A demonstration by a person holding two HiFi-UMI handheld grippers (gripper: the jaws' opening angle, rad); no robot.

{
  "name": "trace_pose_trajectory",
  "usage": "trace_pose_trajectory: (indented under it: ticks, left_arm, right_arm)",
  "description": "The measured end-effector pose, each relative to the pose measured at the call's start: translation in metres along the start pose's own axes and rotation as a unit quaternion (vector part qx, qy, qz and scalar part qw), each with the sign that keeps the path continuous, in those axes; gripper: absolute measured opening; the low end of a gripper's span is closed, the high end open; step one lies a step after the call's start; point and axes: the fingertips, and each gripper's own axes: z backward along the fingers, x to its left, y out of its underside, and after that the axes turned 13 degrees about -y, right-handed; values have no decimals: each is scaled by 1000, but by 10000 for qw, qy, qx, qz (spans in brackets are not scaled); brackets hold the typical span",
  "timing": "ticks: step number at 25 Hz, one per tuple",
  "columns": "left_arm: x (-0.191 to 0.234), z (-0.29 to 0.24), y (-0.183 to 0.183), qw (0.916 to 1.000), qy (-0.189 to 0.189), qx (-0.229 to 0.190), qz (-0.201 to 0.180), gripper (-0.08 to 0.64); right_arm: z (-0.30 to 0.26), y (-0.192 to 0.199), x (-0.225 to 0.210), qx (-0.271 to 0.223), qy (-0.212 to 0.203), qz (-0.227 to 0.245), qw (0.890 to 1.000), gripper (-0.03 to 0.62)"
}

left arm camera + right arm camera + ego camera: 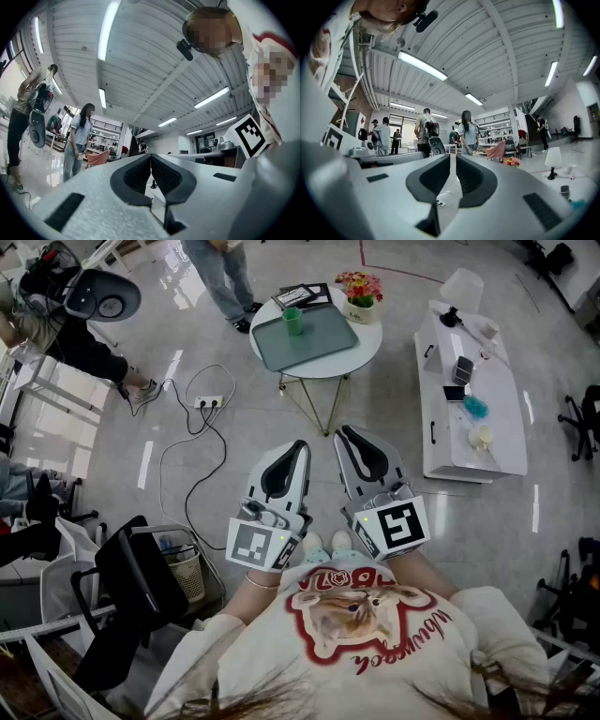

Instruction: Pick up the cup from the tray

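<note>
A small green cup [293, 321] stands upright on a grey-green tray [319, 345] on a round white table [361, 357] at the top of the head view. Both grippers are held close to my body, well short of the table and pointing toward it. My left gripper [300, 444] is shut with nothing between its jaws; in the left gripper view [150, 155] its tips meet. My right gripper [343, 432] is beside it, also shut and empty, as the right gripper view [453, 155] shows. Neither gripper view shows the cup.
A flower pot [360, 289] and a framed board [305, 294] share the table. A long white bench [469, 418] with small items stands at the right. A power strip with cables [208, 402] lies on the floor. A person [225, 277] stands behind the table. A black chair [131, 587] is at lower left.
</note>
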Motion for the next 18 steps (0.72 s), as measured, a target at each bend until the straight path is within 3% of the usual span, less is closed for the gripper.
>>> trace_pose_trajectory:
  ticks: [18]
  left_arm:
    - [-7,3,-1,10000,-58,12,-32,15]
  right_arm:
    - [9,-7,3,-144,-106,-81,9998,58]
